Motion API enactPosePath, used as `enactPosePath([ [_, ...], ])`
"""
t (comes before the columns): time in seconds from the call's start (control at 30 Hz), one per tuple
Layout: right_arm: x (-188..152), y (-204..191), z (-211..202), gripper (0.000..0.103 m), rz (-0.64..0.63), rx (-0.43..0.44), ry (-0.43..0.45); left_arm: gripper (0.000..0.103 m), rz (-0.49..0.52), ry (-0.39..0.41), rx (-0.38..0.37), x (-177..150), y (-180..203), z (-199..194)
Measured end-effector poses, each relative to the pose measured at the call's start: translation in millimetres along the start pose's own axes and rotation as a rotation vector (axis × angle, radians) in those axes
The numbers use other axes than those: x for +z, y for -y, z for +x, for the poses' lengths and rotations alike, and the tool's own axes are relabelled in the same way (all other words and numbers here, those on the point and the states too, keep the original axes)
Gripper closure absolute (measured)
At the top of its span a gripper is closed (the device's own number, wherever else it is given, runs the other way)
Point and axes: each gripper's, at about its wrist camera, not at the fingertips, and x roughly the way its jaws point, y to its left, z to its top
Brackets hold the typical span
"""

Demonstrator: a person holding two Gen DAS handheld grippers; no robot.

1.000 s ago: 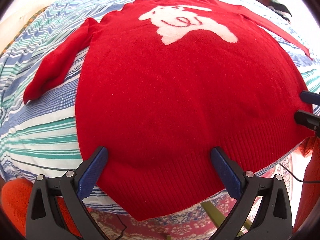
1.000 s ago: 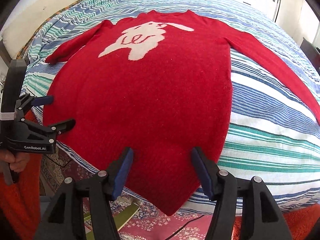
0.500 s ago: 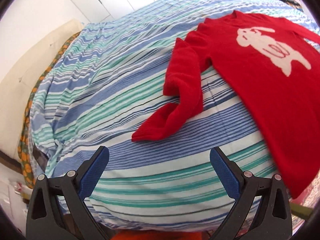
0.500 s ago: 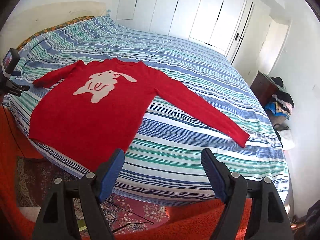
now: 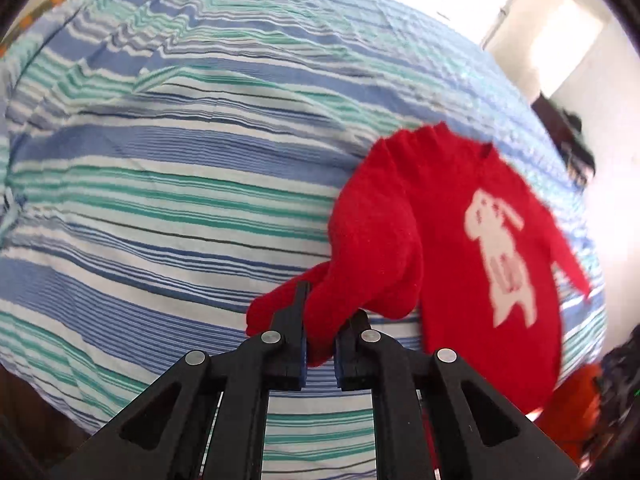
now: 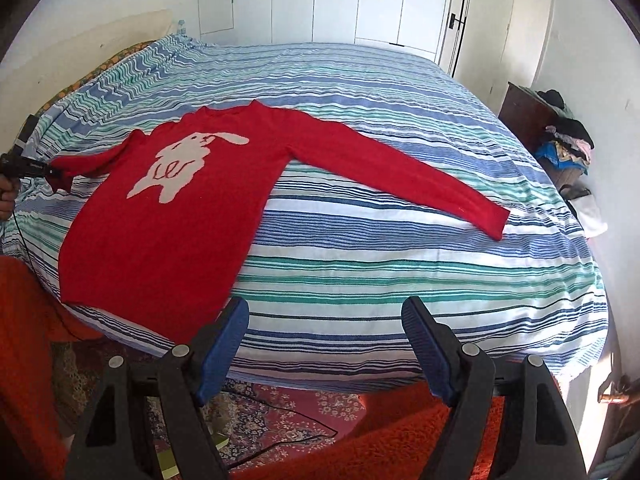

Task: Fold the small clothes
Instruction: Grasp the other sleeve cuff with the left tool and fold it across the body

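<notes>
Pinching the near sleeve cuff (image 5: 320, 312) in my left gripper (image 5: 320, 336) while my right gripper (image 6: 324, 344) hangs wide and empty short of the bed (image 6: 400, 272), I risk dragging the flat red sweater (image 6: 168, 216) askew if that thick knit slips.

sweater (image 5: 460, 240) motion-blurred in left view, cuff end hidden between left gripper (image 5: 320, 336) fingers (image 5: 294, 320)
</notes>
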Motion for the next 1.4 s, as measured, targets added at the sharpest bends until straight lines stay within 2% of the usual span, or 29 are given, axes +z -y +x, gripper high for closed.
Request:
enactPosePath([
  [0.03, 0.5, 1.1, 2.2, 0.025, 0.006, 0.005, -0.007, 0.084, -0.089, 0.019, -0.018, 7.9, -11.2, -6.9],
  [0.07, 1.2, 1.5, 4.7, 0.025, 0.011, 0.011, -0.016, 0.057, -0.167, 0.034, 0.002, 11.3, -19.0, -8.2],
  [0.13, 3.0, 0.8, 9.1, 0.025, 0.013, 0.021, -0.03, 0.017, -0.299, 0.063, 0.113, 16.0, -50.6, -4.5],
  [0.2, 4.2, -1.2, 10.7, 0.025, 0.009, 0.026, -0.032, 0.017, -0.423, 0.072, 0.186, 10.3, -86.0, 4.4],
  [0.27, 3.5, -3.5, 9.8, 0.025, 0.004, 0.023, -0.03, 0.033, -0.529, 0.049, 0.187, -4.4, -115.3, 12.6],
  [0.33, 1.6, -5.7, 8.2, 0.025, -0.007, 0.014, -0.028, 0.035, -0.544, 0.05, 0.198, -21.4, -122.4, 14.2],
  [0.37, 0.7, -6.6, 8.2, 0.025, -0.014, 0.011, -0.031, 0.035, -0.488, 0.062, 0.222, -27.3, -114.6, 12.9],
  [0.4, 0.0, -7.5, 9.1, 0.025, -0.02, 0.008, -0.037, 0.035, -0.386, 0.075, 0.261, -32.1, -99.9, 12.3],
  [0.47, -0.5, -8.4, 14.3, 0.025, -0.028, 0.01, -0.061, 0.034, -0.088, 0.091, 0.353, -40.8, -57.6, 15.0],
  [0.53, 0.0, -8.4, 20.9, 0.025, -0.028, 0.013, -0.089, 0.033, 0.26, 0.102, 0.456, -59.6, -7.3, 29.1],
  [0.6, 0.8, -8.1, 26.3, 0.025, -0.022, 0.021, -0.111, 0.032, 0.534, 0.093, 0.536, -76.4, 28.1, 54.0],
  [0.67, 2.5, -7.9, 29.0, 0.025, -0.014, 0.026, -0.119, 0.026, 0.685, 0.059, 0.605, -84.8, 42.3, 82.3],
  [0.73, 2.9, -8.6, 29.4, 0.025, -0.01, 0.023, -0.122, 0.026, 0.725, 0.037, 0.698, -81.1, 40.6, 106.6],
  [0.77, 3.1, -9.5, 28.9, 0.025, -0.011, 0.018, -0.121, 0.027, 0.71, 0.04, 0.706, -75.3, 36.4, 110.6],
  [0.8, 3.1, -10.8, 28.1, 0.025, -0.015, 0.013, -0.12, 0.033, 0.671, 0.029, 0.674, -67.3, 31.5, 109.6],
  [0.83, 2.5, -12.5, 26.9, 0.025, -0.022, 0.007, -0.118, 0.069, 0.607, -0.003, 0.596, -58.0, 24.8, 105.7],
  [0.87, 2.1, -14.5, 25.8, 0.025, -0.032, 0.0, -0.116, 0.094, 0.517, -0.058, 0.498, -48.2, 12.6, 99.2],
  [0.9, 1.7, -16.5, 24.9, 0.025, -0.042, -0.005, -0.114, 0.099, 0.435, -0.075, 0.422, -38.2, 4.3, 90.5],
  [0.97, 1.1, -19.3, 24.1, 0.025, -0.057, -0.015, -0.113, 0.1, 0.301, -0.023, 0.323, -15.7, -12.0, 59.4],
  [1.07, 1.6, -19.2, 26.4, 0.025, -0.059, -0.018, -0.123, 0.1, 0.018, 0.08, 0.154, 22.0, -55.1, 7.4],
  [1.13, 2.6, -18.3, 28.3, 0.025, -0.052, -0.016, -0.129, 0.099, -0.157, 0.119, 0.107, 37.4, -91.0, -12.9],
  [1.2, 3.8, -17.8, 30.3, 0.025, -0.045, -0.011, -0.135, 0.096, -0.317, 0.094, 0.114, 42.7, -129.1, -9.0],
  [1.23, 4.3, -18.1, 31.6, 0.025, -0.044, -0.009, -0.138, 0.084, -0.382, 0.072, 0.138, 42.1, -147.6, -2.3],
  [1.27, 4.9, -19.0, 32.9, 0.025, -0.045, -0.008, -0.141, 0.064, -0.435, 0.042, 0.153, 39.2, -163.6, 5.6],
  [1.3, 5.3, -20.2, 34.0, 0.025, -0.049, -0.009, -0.144, 0.054, -0.482, 0.018, 0.162, 34.1, -176.3, 12.8],
  [1.33, 5.6, -21.7, 35.0, 0.025, -0.055, -0.01, -0.147, 0.045, -0.523, 0.013, 0.165, 26.1, -185.2, 17.3],
  [1.4, 5.1, -24.9, 36.0, 0.025, -0.069, -0.014, -0.153, 0.045, -0.59, 0.043, 0.128, 10.6, -199.5, 19.3],
])
